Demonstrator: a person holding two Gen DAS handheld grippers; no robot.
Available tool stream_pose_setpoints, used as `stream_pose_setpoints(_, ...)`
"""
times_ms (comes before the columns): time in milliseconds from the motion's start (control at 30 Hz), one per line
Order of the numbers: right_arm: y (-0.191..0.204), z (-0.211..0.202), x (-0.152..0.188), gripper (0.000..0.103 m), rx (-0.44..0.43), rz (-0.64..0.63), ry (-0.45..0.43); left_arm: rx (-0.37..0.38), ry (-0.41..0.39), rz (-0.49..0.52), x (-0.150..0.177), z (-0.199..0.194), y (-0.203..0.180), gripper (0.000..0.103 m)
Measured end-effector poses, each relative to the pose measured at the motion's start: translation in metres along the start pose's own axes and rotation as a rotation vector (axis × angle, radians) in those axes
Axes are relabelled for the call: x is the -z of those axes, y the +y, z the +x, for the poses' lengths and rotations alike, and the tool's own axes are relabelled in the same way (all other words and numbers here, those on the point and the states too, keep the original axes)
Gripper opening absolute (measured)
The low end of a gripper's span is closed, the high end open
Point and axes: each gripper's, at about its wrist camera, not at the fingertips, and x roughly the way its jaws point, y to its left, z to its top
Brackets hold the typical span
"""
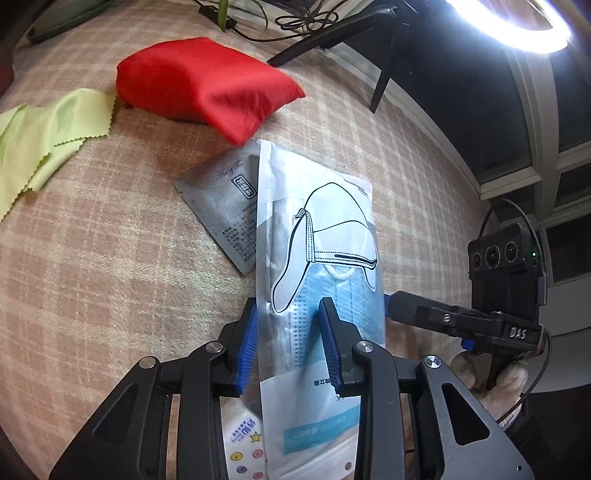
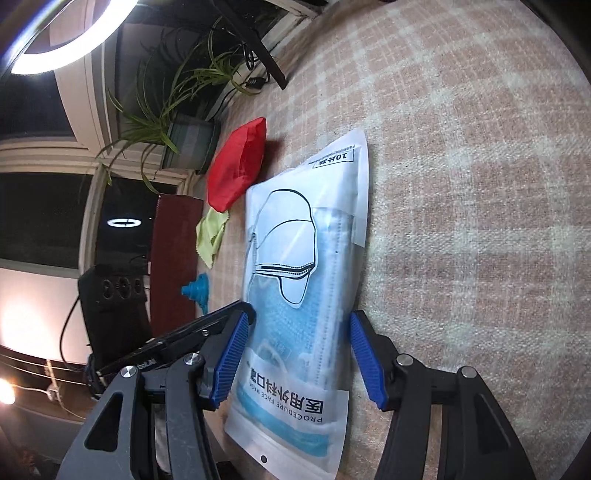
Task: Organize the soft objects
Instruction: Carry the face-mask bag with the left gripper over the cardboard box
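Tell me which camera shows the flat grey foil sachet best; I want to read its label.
The left wrist view: the grey foil sachet lies in the open on the checked cloth, its right part tucked under the face mask pack. The right wrist view shows nothing of it.

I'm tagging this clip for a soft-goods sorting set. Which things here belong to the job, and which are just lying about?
Part of the job:
- face mask pack, between the left gripper pads
- red pouch
- green cloth
- grey sachet
- right gripper, jaws either side of the pack

Just lying about:
- potted plant
- ring light
- checked tablecloth
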Motion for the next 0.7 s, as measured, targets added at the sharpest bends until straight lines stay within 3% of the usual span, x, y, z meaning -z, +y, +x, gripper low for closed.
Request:
stream_pose_setpoints(167, 0.004, 0.002, 0.002, 0.035, 0.064, -0.006, 0.015, 0.017, -0.017, 0.001, 0.001, -0.007, -0.004, 0.029)
stream_pose_setpoints(467, 0.031, -0.015, 0.006, 0.033, 0.083, -0.015, -0.031, 0.063, -0.065, 0.018, 0.011, -0.042, -0.010, 0.029)
stream_pose_setpoints(700, 0.087, -0.021, 0.008, 0.033, 0.103, -0.060, -0.060, 0.073, -0.122, 0.040, 0.010, -0.095, -0.001, 0.030)
